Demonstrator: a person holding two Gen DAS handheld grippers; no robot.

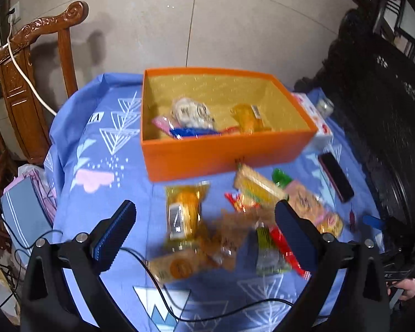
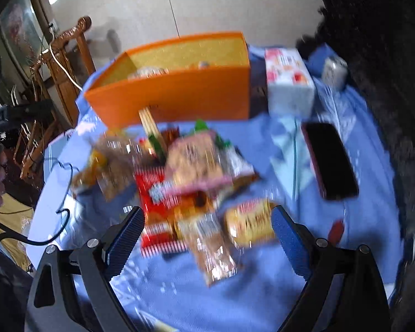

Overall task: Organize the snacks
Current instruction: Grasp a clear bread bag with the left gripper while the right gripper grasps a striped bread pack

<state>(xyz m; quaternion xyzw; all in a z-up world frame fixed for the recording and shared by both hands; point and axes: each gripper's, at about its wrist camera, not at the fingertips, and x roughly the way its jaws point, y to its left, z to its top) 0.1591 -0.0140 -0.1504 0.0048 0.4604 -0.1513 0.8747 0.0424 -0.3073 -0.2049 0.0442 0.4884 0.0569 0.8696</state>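
An orange box [image 1: 207,157] stands on the blue cloth and holds several snacks, among them a white packet [image 1: 192,112] and a yellow packet [image 1: 249,117]. In front of it lies a pile of loose snack packets, including a yellow packet [image 1: 184,210] and a biscuit pack [image 1: 258,184]. My left gripper [image 1: 204,221] is open above the pile and holds nothing. In the right wrist view the box [image 2: 179,94] is behind the pile. My right gripper [image 2: 207,221] is open, straddling a clear cracker packet [image 2: 213,249] and a yellow packet [image 2: 249,221], without gripping them.
A white tissue box [image 2: 289,83] and a small jar [image 2: 334,72] stand right of the orange box. A black phone [image 2: 332,160] lies on the cloth at the right. A carved wooden chair [image 1: 33,83] stands left of the table. A black cable [image 1: 163,290] crosses the near cloth.
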